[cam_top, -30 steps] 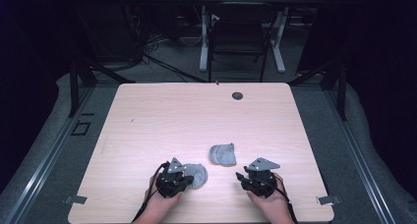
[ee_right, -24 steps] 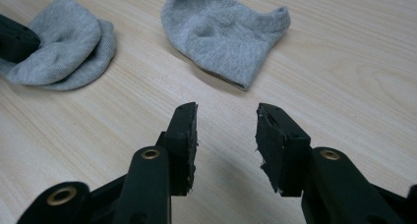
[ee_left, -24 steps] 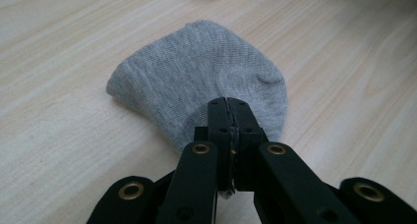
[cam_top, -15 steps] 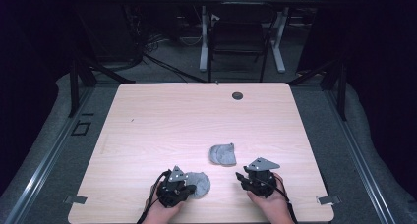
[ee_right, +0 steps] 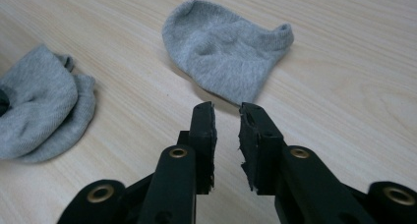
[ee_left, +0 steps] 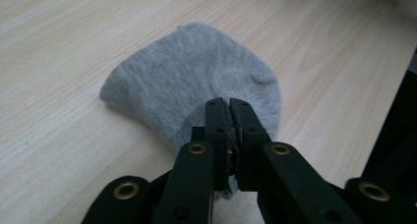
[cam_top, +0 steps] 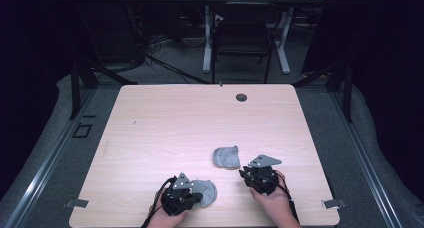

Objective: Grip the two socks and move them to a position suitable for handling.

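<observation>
Two small grey socks lie on the light wood table [cam_top: 165, 128]. My left gripper [cam_top: 189, 196] sits near the front edge, its jaws shut on the hem of the near sock [cam_top: 206, 192]. In the left gripper view that sock [ee_left: 196, 71] spreads flat beyond the closed tips of the left gripper [ee_left: 227, 104]. The other sock [cam_top: 226, 157] lies crumpled mid-right. My right gripper [cam_top: 246, 172] rests just behind it, a person's hand around it. In the right gripper view the right gripper [ee_right: 227, 109] stands slightly open and empty, a short way from this sock [ee_right: 226, 47]. The near sock [ee_right: 39, 111] shows at the left.
A black round grommet [cam_top: 241, 97] sits in the table's far edge area. Metal brackets [cam_top: 332, 204] stick out at the front corners. Beyond the table stand a dark chair [cam_top: 242, 38] and white desk legs [cam_top: 206, 43] on grey floor.
My left gripper has pulled back toward the table's front edge, dragging the near sock with it. The right gripper and the other sock have stayed put.
</observation>
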`<state>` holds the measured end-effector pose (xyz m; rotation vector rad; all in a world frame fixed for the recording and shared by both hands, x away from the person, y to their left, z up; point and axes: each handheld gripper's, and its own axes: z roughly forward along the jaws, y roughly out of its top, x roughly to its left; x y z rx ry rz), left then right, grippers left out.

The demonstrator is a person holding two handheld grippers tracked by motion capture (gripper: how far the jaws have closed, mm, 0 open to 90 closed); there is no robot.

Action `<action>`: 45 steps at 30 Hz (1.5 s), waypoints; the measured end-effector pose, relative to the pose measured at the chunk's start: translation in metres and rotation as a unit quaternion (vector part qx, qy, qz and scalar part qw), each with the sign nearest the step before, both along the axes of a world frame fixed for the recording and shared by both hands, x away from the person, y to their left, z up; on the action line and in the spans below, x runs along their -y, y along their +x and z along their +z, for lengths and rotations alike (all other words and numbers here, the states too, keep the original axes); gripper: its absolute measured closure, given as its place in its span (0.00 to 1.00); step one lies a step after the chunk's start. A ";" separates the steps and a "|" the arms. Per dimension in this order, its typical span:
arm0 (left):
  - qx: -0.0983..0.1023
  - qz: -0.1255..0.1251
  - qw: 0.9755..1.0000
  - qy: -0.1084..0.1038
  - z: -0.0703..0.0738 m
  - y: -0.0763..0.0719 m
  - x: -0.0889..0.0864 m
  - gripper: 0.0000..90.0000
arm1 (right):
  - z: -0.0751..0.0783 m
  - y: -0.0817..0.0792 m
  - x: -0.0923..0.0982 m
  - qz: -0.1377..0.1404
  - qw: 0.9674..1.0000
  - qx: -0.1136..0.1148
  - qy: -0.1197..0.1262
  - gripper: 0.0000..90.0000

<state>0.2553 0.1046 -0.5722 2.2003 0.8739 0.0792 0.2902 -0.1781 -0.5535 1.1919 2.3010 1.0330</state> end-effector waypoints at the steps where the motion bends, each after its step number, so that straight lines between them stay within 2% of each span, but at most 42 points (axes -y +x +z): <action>1: 0.005 -0.003 1.000 -0.006 0.002 0.000 0.000 0.94 | 0.000 0.002 -0.002 -0.001 1.000 0.001 0.001 0.87; 2: 0.005 -0.003 1.000 -0.006 0.002 0.000 0.000 0.92 | 0.001 0.004 -0.004 0.003 1.000 -0.002 -0.006 0.89; 4: 0.016 0.002 1.000 -0.025 0.010 0.002 -0.004 0.88 | 0.002 0.009 -0.008 0.008 1.000 0.003 -0.015 0.92; 8: 0.032 0.013 0.999 -0.037 0.019 0.006 -0.015 0.85 | 0.004 0.022 -0.019 0.009 1.000 0.006 -0.025 0.97; 11: 0.037 0.021 0.998 -0.038 0.021 0.009 -0.021 0.83 | 0.005 0.031 -0.025 0.009 1.000 0.014 -0.024 0.99; 12: 0.043 0.030 0.998 -0.033 0.021 0.012 -0.027 0.82 | 0.005 0.034 -0.028 0.006 1.000 0.009 -0.023 0.99; 13: 0.043 0.030 0.998 -0.033 0.021 0.012 -0.027 0.82 | 0.003 0.036 -0.029 0.004 1.000 0.014 -0.023 1.00; 15: 0.041 0.038 0.998 -0.035 0.020 0.014 -0.030 0.81 | -0.001 0.042 -0.033 0.006 0.999 0.007 -0.033 1.00; 20: 0.043 0.029 0.998 -0.024 0.018 0.014 -0.028 0.78 | -0.013 0.051 -0.040 -0.002 0.999 -0.008 -0.044 1.00; 25: 0.042 0.025 0.999 -0.019 0.016 0.014 -0.028 0.76 | -0.018 0.052 -0.045 0.000 0.999 -0.011 -0.037 1.00; 26: 0.042 0.025 0.999 -0.019 0.016 0.014 -0.028 0.76 | -0.018 0.051 -0.046 0.004 0.999 -0.015 -0.042 1.00; 32: 0.038 0.027 0.999 -0.021 0.015 0.013 -0.026 0.75 | -0.020 0.049 -0.053 0.019 0.999 -0.010 -0.040 1.00; 40: 0.036 0.029 0.999 -0.021 0.013 0.012 -0.024 0.75 | -0.021 0.046 -0.069 0.047 0.998 -0.013 -0.034 1.00; 45: 0.035 0.029 0.999 -0.022 0.013 0.012 -0.024 0.75 | -0.020 0.044 -0.082 0.072 0.997 -0.012 -0.035 1.00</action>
